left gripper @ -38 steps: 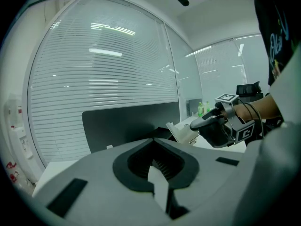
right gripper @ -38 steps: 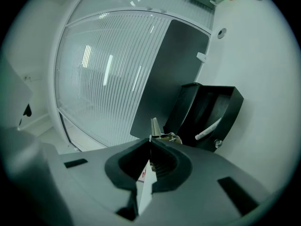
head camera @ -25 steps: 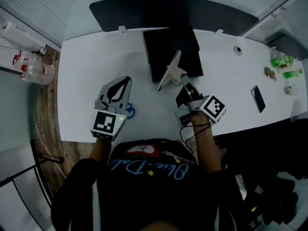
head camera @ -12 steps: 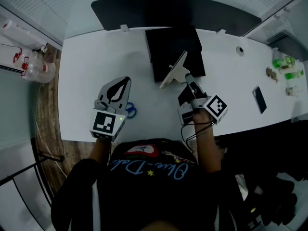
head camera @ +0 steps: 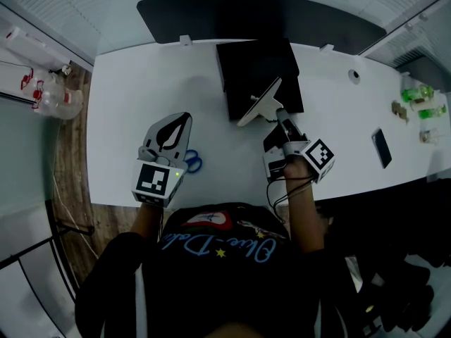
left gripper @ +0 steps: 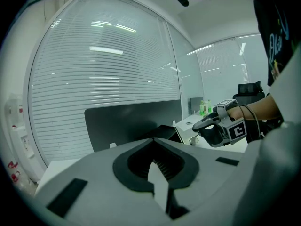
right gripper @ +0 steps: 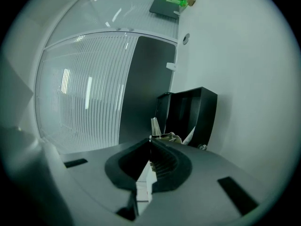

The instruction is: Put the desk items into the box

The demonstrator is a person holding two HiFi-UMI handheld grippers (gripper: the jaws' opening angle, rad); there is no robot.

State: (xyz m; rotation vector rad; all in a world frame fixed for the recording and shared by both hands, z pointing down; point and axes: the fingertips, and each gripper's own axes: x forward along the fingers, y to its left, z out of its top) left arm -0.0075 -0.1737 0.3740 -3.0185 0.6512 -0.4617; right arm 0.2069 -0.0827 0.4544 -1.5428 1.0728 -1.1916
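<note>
I see a broad, smooth white desk [head camera: 127, 104] with a matte black rectangular box [head camera: 257, 65] open at its far side. My right gripper [head camera: 280, 115] is clamped on a thin, flat white slab [head camera: 255, 106], tilted on edge at the box's near side. My left gripper [head camera: 177, 116] has its pointed jaws together on nothing, with blue-handled scissors [head camera: 192, 163] just beside it

Window blinds [left gripper: 108, 65] behind dark panel [left gripper: 131, 121]

Dim, bluish light all round — only the white worktop [head camera: 141, 97] reads pale. Streaks of glare cross the blinds [left gripper: 117, 79]; both gripper views bow hard at the edges, foreground seemingly soft.
</note>
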